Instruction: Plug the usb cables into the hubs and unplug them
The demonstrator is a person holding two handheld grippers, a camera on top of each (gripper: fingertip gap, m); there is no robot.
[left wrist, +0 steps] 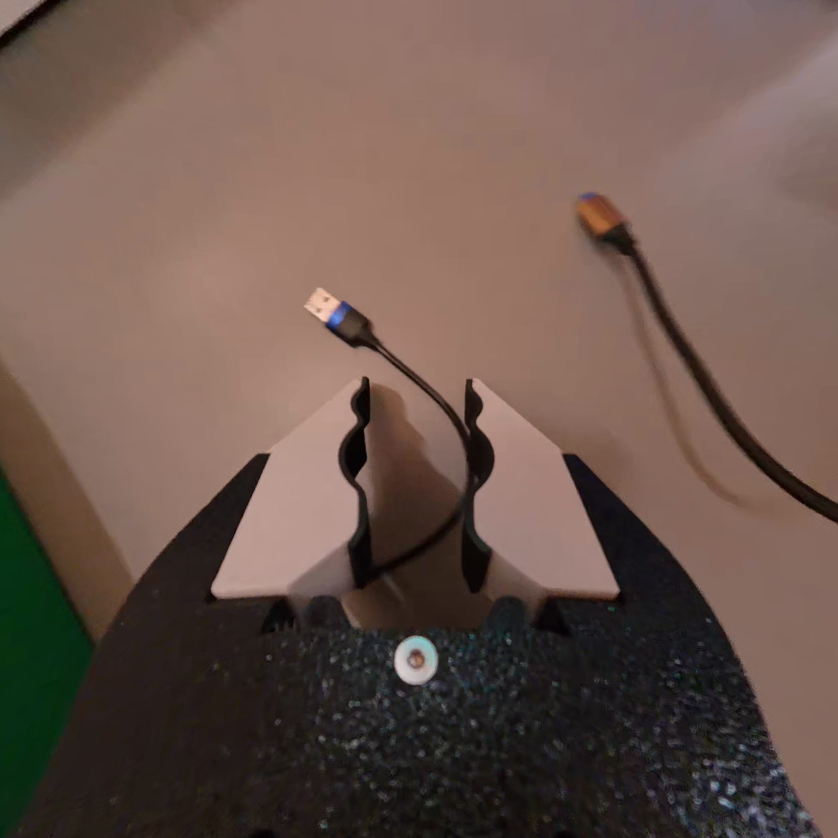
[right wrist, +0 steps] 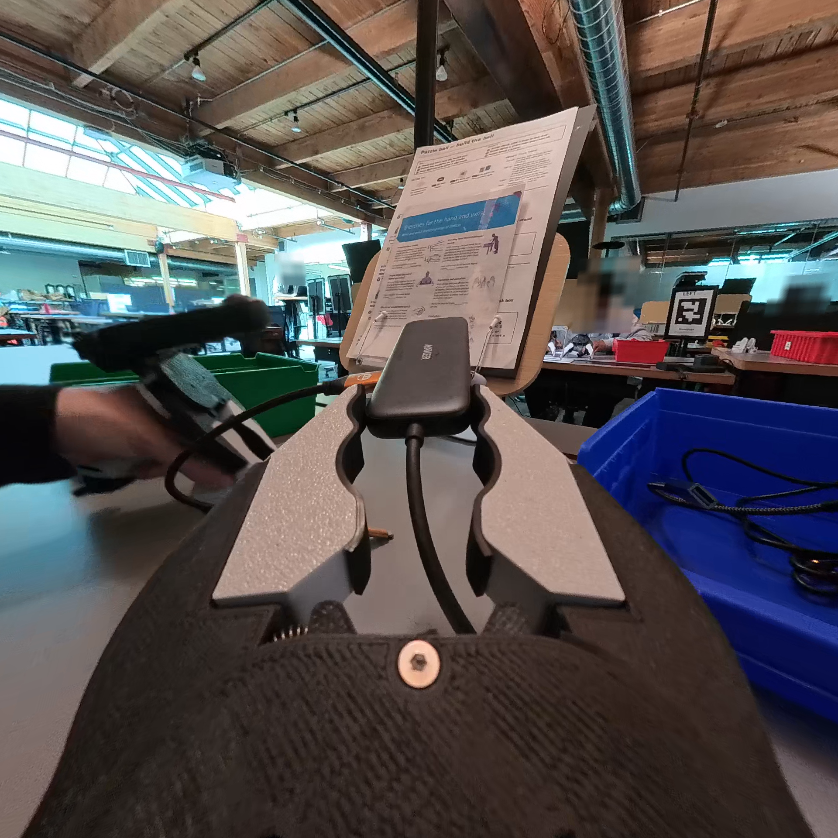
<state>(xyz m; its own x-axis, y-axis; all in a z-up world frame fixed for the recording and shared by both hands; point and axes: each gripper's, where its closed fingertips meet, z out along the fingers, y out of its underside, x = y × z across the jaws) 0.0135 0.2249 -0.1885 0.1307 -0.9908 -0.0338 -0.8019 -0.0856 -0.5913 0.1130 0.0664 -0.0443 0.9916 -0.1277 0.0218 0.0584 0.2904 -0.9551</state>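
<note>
Right gripper [right wrist: 419, 403] is pinching a dark grey usb hub [right wrist: 424, 362] at its near end, holding it up off the table with the hub's far end tilting up toward the paper stand [right wrist: 458, 254] behind it. Hub's own black lead [right wrist: 421, 521] is drooping back down between the two fingers. An orange-tipped plug [right wrist: 360, 377] is sitting at the hub's left side, looks plugged in, with its black cable looping off to the left.

Left gripper [left wrist: 417, 385] is hanging over the table [left wrist: 181, 226] with its fingers spread apart and nothing pinched. A thin black cable [left wrist: 435, 408] is running through the gap, and its blue-ringed usb plug [left wrist: 333, 313] is lying just ahead of the fingertips, a bit to the left. A thicker cable with a copper-coloured plug [left wrist: 601, 217] is lying well off to the right.

Blue bin [right wrist: 680, 431] with more cables is sitting on the right, green bin [right wrist: 272, 376] further back left.
</note>
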